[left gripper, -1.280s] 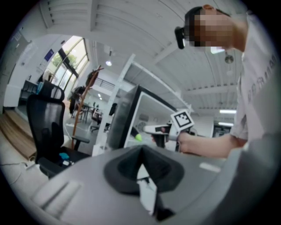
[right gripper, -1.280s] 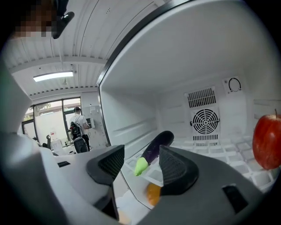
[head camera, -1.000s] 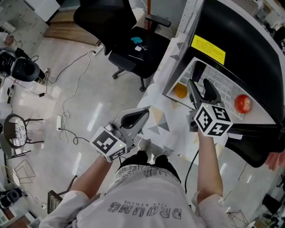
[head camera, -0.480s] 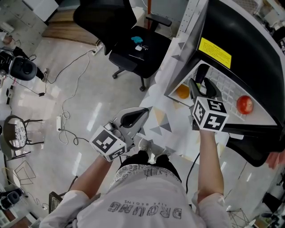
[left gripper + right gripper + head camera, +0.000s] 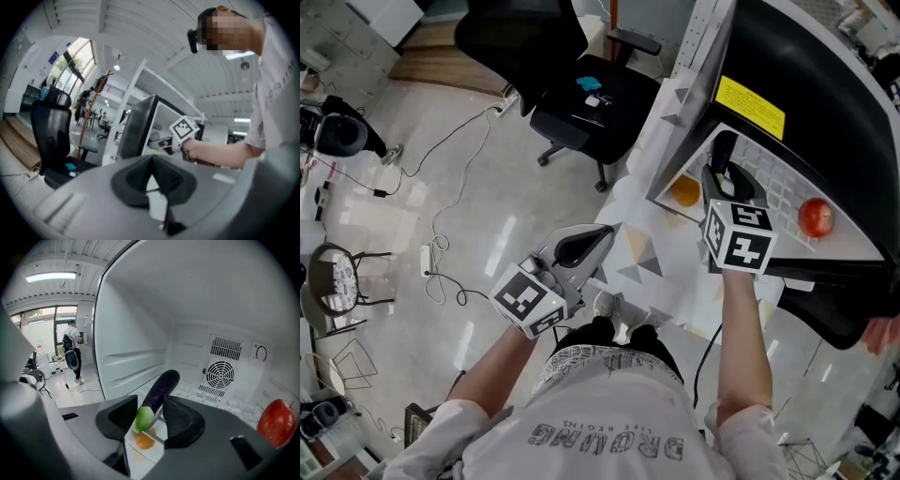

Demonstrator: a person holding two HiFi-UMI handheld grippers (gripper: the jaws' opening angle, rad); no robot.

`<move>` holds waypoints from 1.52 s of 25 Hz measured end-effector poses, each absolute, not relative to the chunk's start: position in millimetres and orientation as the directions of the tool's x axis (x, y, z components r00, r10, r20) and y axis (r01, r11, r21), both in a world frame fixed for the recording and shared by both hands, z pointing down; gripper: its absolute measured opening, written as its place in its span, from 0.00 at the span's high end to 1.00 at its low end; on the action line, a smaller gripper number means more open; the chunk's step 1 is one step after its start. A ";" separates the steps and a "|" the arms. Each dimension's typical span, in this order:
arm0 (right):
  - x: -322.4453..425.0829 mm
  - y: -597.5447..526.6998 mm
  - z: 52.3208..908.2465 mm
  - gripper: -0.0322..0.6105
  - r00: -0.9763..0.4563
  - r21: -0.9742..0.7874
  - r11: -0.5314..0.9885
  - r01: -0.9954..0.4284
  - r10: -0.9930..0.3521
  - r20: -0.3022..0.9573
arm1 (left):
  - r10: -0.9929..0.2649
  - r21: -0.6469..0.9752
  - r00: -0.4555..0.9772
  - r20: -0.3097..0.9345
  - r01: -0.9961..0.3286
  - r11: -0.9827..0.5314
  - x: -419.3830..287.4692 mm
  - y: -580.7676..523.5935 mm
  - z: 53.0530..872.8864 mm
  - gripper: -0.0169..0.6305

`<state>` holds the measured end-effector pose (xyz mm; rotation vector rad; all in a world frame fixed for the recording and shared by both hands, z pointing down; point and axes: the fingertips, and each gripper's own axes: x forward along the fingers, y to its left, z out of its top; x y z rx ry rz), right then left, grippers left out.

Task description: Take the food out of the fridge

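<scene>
A dark purple eggplant (image 5: pixel 161 385) with a green cap lies on the floor of the open fridge (image 5: pixel 140 333). My right gripper (image 5: pixel 150 401) reaches into the fridge; its jaws are closing with the eggplant between them, and both pads touch its sides. From the head view the right gripper (image 5: pixel 722 178) covers part of the eggplant (image 5: pixel 724 150). An orange (image 5: pixel 682 191) sits at the fridge's front edge. A red apple (image 5: pixel 813 217) rests further right inside. My left gripper (image 5: pixel 605 234) hangs outside, shut and holding nothing.
A black office chair (image 5: pixel 572 94) stands beyond the fridge's left side. Cables (image 5: pixel 441 187) trail over the shiny floor at left. A fan grille (image 5: pixel 220 373) is set in the fridge's back wall. A person (image 5: pixel 72 352) stands far off in the room.
My right gripper has rolled a little, and its jaws have narrowed onto the eggplant. The left gripper has kept still.
</scene>
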<state>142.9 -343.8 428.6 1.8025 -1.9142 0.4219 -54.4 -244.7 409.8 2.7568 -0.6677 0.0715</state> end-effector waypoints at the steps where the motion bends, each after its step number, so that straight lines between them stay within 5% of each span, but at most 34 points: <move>1: 143.8 -342.8 428.3 0.70 -0.024 0.092 0.086 -0.992 -0.844 0.536 | -0.440 0.278 0.890 0.118 -0.455 -0.846 -54.4 -244.2 409.2 0.96; 38: 207.8 -200.0 365.3 0.80 -0.105 -0.194 0.053 -0.980 -0.957 0.269 | -0.342 0.171 0.932 0.118 -0.359 -0.918 10.7 -183.3 374.5 0.96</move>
